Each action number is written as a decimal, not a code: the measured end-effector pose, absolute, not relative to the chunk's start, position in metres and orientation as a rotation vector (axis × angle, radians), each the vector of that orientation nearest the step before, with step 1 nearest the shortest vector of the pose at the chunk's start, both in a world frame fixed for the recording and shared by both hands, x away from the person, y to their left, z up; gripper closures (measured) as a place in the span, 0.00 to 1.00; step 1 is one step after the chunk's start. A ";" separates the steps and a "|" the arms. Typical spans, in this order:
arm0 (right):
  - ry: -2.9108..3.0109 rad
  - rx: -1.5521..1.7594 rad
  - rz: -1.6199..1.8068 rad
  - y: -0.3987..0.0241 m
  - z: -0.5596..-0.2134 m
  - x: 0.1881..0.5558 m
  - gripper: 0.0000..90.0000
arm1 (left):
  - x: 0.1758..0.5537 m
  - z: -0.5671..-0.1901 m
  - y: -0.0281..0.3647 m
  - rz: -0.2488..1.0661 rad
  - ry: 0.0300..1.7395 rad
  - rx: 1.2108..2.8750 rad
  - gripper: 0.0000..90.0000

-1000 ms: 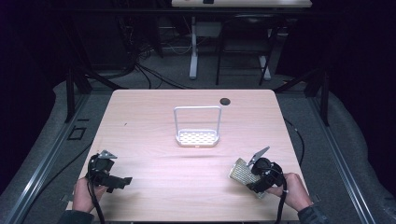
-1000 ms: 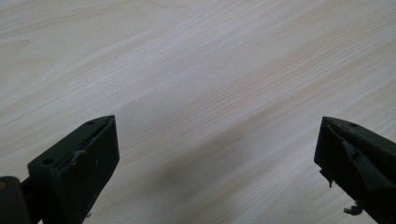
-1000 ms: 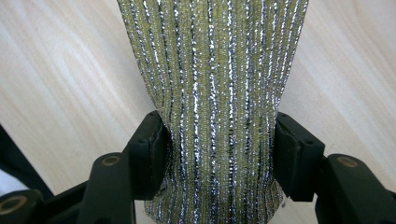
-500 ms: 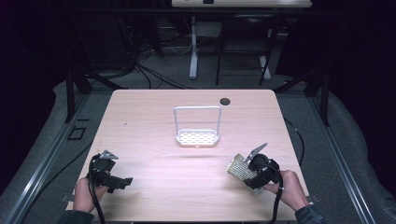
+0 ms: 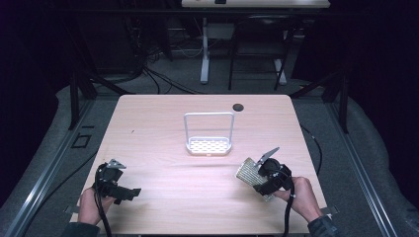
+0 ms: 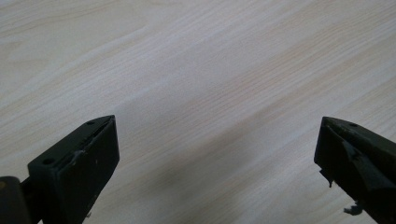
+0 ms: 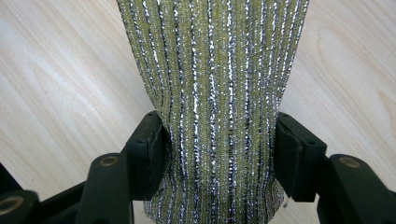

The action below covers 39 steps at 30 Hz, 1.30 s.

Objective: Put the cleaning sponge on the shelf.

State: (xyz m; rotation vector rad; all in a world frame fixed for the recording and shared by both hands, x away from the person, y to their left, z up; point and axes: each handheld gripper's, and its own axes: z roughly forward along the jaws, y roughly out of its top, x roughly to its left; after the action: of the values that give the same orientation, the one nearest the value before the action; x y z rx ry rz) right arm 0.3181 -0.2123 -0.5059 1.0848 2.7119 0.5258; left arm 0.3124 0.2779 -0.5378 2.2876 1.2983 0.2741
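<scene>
Right gripper (image 5: 257,174) is clamped on a sponge (image 5: 247,172) with a glittering silver and yellow-green striped cover. From the right gripper view, the two black jaws press the sponge (image 7: 212,84) from both sides, so that its body is squeezed narrower between them and becomes wider again beyond the jaws. The sponge reaches forward past the jaw tips, over the light wooden table (image 7: 60,84). I cannot tell if its far end touches the wood.

From the high view, the person's right hand (image 5: 302,197) holds this gripper near the front right part of the table (image 5: 163,123), and a black cable hangs from it toward the table edge. Ahead of this gripper and to its left, well apart from the sponge, a white rack (image 5: 208,134) stands upright: it has a perforated base and a thin wire frame rising above it. Farther behind the rack there is a small dark round hole (image 5: 238,106) in the table top.

Left gripper (image 5: 129,193) is held by the left hand (image 5: 89,207) near the front left corner. From the left gripper view its jaws stand wide apart, and between them is bare wood (image 6: 210,93).
</scene>
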 end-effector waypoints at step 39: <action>2.695 1.055 0.588 -0.164 -0.492 0.350 0.45 | 0.312 -0.538 0.279 0.273 1.313 2.294 0.00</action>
State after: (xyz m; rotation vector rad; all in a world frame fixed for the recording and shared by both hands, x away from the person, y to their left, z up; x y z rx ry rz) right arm 0.3501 -0.1644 -0.4924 1.0555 2.6953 0.5878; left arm 0.3124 0.2792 -0.5381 2.2937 1.3129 0.2731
